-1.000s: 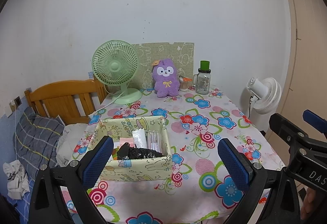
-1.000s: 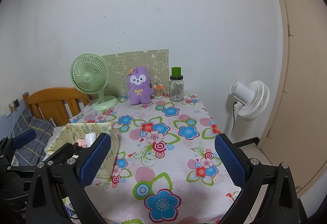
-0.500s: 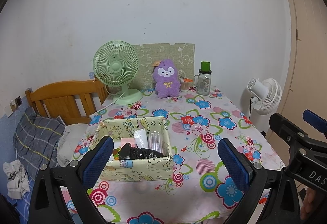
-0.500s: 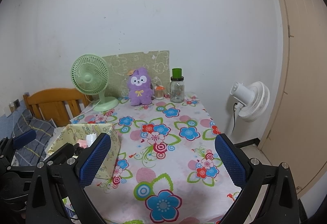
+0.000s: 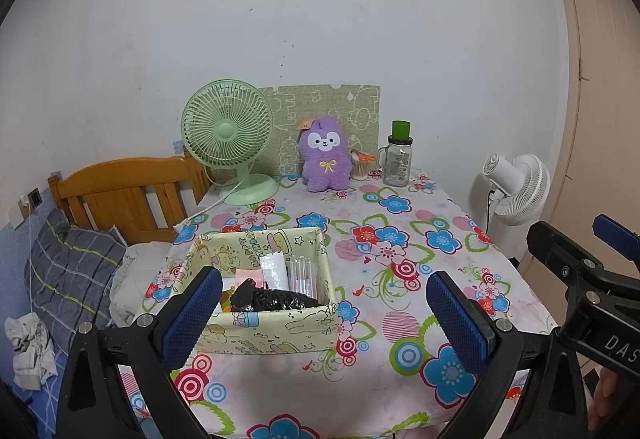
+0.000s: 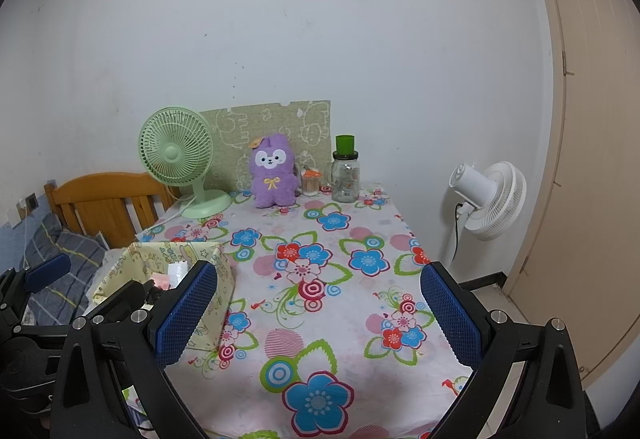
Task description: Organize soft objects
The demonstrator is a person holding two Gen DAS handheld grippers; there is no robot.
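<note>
A purple plush toy point(image 5: 323, 158) sits upright at the far end of the flowered table point(image 5: 400, 251); it also shows in the right wrist view point(image 6: 273, 171). A yellow patterned box point(image 5: 260, 331) with several packets and a black bag stands near the front left; it also shows in the right wrist view point(image 6: 218, 279). My left gripper point(image 5: 326, 313) is open and empty, held near the front edge by the box. My right gripper point(image 6: 318, 313) is open and empty above the table's front.
A green desk fan point(image 5: 230, 137), a glass jar with a green lid point(image 5: 398, 159) and a small cup stand at the back by a patterned board. A white floor fan point(image 5: 516, 187) stands to the right. A wooden bed frame point(image 5: 120, 191) with bedding lies to the left.
Both grippers have drawn back and risen very slightly, so the table looks a little further off. Both stay open.
</note>
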